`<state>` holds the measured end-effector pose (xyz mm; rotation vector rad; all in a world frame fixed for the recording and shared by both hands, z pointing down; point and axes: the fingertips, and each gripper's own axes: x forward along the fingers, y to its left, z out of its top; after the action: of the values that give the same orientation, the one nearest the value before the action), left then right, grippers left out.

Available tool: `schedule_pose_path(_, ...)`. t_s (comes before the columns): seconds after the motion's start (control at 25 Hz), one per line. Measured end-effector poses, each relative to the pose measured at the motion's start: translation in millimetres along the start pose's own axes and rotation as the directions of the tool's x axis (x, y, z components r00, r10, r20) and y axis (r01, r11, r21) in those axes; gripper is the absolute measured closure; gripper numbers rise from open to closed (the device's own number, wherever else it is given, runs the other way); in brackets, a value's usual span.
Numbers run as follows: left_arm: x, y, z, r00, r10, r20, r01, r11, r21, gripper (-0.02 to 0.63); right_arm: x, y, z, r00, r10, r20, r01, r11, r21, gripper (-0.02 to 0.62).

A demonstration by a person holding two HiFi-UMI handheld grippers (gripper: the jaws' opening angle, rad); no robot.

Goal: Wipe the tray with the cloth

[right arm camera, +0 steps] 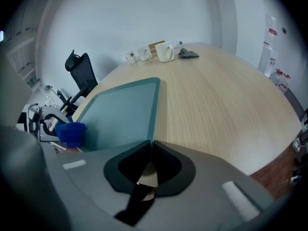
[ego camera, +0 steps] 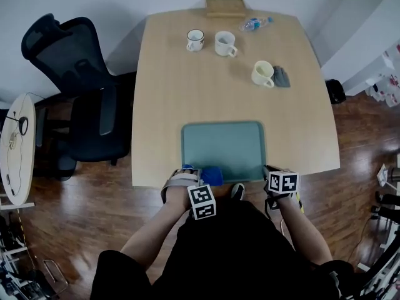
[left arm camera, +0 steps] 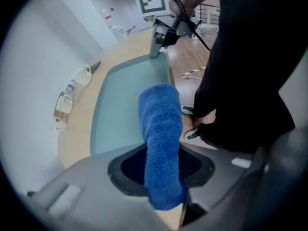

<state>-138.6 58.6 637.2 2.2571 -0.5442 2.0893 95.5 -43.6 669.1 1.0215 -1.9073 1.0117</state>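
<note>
A teal tray (ego camera: 222, 149) lies at the near edge of the wooden table (ego camera: 225, 99). My left gripper (ego camera: 195, 174) is at the tray's near-left corner, shut on a folded blue cloth (ego camera: 211, 175). In the left gripper view the cloth (left arm camera: 161, 129) sticks out from between the jaws, over the tray (left arm camera: 125, 105). My right gripper (ego camera: 270, 170) is shut on the tray's rim at the near-right corner; the same grip shows in the left gripper view, where the right gripper (left arm camera: 155, 52) sits at the tray's far corner. In the right gripper view the tray (right arm camera: 120, 109) runs away from the closed jaws.
At the table's far side stand three mugs (ego camera: 195, 40) (ego camera: 225, 43) (ego camera: 263, 74), a grey object (ego camera: 282, 77), a plastic bottle (ego camera: 255, 24) and a wooden box (ego camera: 225, 7). A black office chair (ego camera: 81, 92) and a small white table (ego camera: 15, 149) are to the left.
</note>
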Motion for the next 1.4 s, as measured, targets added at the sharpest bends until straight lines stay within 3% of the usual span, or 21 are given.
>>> schedule_pose_path(0.04, -4.7, 5.6, -1.7, 1.000, -0.006, 0.022, 0.009, 0.995, -0.100, 0.463, 0.7, 0.2, 0.3, 1.000, -0.003, 0.000, 0.003, 1.000, 0.002, 0.571)
schedule_pose_path(0.08, -11.4, 14.9, -6.4, 0.998, -0.008, 0.054, 0.021, 0.973, -0.232, 0.463, 1.4, 0.5, 0.9, 1.000, -0.004, 0.002, 0.004, 1.000, 0.007, 0.571)
schedule_pose_path(0.12, -19.5, 27.2, -14.7, 0.996, -0.001, 0.092, 0.037, 0.924, -0.382, 0.463, 1.9, 0.9, 1.6, 1.000, -0.001, 0.005, 0.001, 1.000, 0.014, 0.571)
schedule_pose_path(0.16, -27.9, 41.2, -27.2, 0.992, 0.019, 0.128, 0.052, 0.849, -0.526, 0.463, 2.3, 0.9, 2.3, 1.000, 0.004, 0.010, -0.004, 1.000, 0.023, 0.571)
schedule_pose_path(0.2, -35.4, 55.7, -43.9, 0.987, 0.050, 0.150, 0.061, 0.759, -0.649, 0.463, 2.3, 0.7, 2.6, 1.000, 0.010, 0.014, -0.010, 0.999, 0.032, 0.572)
schedule_pose_path(0.28, -43.3, 79.7, -84.7, 0.982, 0.112, 0.154, 0.061, 0.581, -0.812, 0.463, 1.3, -0.7, 2.1, 1.000, 0.012, 0.019, -0.013, 0.999, 0.046, 0.572)
schedule_pose_path(0.36, -40.8, 88.7, -116.0, 0.976, 0.119, 0.182, 0.119, 0.405, -0.906, 0.463, -0.1, -2.5, 1.4, 1.000, -0.004, 0.024, 0.002, 0.999, 0.052, 0.571)
schedule_pose_path(0.44, -31.9, 88.3, -136.8, 0.968, 0.102, 0.231, 0.204, 0.226, -0.953, 0.463, -0.3, -3.6, 1.6, 0.999, -0.025, 0.029, 0.024, 0.998, 0.056, 0.572)
schedule_pose_path(0.48, -26.5, 87.3, -145.3, 0.965, 0.092, 0.245, 0.229, 0.157, -0.961, 0.462, -0.2, -3.8, 1.9, 0.999, -0.034, 0.032, 0.032, 0.998, 0.059, 0.572)
schedule_pose_path(0.52, -20.6, 85.5, -151.9, 0.964, 0.081, 0.254, 0.245, 0.106, -0.964, 0.462, -0.3, -3.7, 2.1, 0.999, -0.040, 0.034, 0.038, 0.997, 0.062, 0.571)
schedule_pose_path(0.6, -7.3, 79.8, -160.3, 0.965, 0.051, 0.258, 0.256, 0.048, -0.965, 0.457, -0.3, -3.4, 2.9, 0.998, -0.045, 0.036, 0.042, 0.997, 0.068, 0.571)
schedule_pose_path(0.64, -0.7, 77.0, -162.8, 0.966, 0.037, 0.256, 0.254, 0.035, -0.966, 0.454, -0.1, -3.7, 3.6, 0.998, -0.046, 0.037, 0.043, 0.997, 0.070, 0.571)
schedule_pose_path(0.72, 9.1, 74.9, -164.6, 0.969, 0.023, 0.245, 0.244, 0.035, -0.969, 0.436, 0.5, -5.5, 5.0, 0.998, -0.050, 0.041, 0.047, 0.996, 0.077, 0.571)
schedule_pose_path(0.88, 13.9, 78.1, -161.4, 0.972, 0.013, 0.234, 0.232, 0.094, -0.968, 0.420, -0.7, -7.6, 5.5, 0.995, -0.075, 0.063, 0.069, 0.994, 0.085, 0.571)
schedule_pose_path(0.96, 11.0, 79.2, -161.7, 0.971, 0.024, 0.236, 0.233, 0.099, -0.967, 0.397, -1.9, -6.5, 4.5, 0.994, -0.083, 0.072, 0.076, 0.993, 0.086, 0.571)
schedule_pose_path(1.04, 1.2, 86.1, -167.7, 0.972, 0.088, 0.217, 0.209, 0.091, -0.974, 0.272, -4.9, -5.7, 6.1, 0.993, -0.082, 0.088, 0.074, 0.993, 0.090, 0.571)
schedule_pose_path(1.16, -29.9, 103.6, -188.1, 0.959, 0.256, 0.124, 0.101, 0.101, -0.990, 0.230, -18.4, -7.7, 10.3, 0.985, -0.104, 0.137, 0.090, 0.991, 0.102, 0.569)
schedule_pose_path(1.28, -73.6, 116.7, -200.8, 0.906, 0.421, 0.031, -0.045, 0.170, -0.984, 0.232, -41.6, -9.2, 15.7, 0.962, -0.177, 0.210, 0.164, 0.983, 0.078, 0.561)
schedule_pose_path(1.4, -108.7, 115.2, -174.0, 0.836, 0.539, 0.103, -0.057, 0.273, -0.960, 0.306, -60.9, 1.5, 26.9, 0.931, -0.196, 0.308, 0.185, 0.981, 0.065, 0.561)
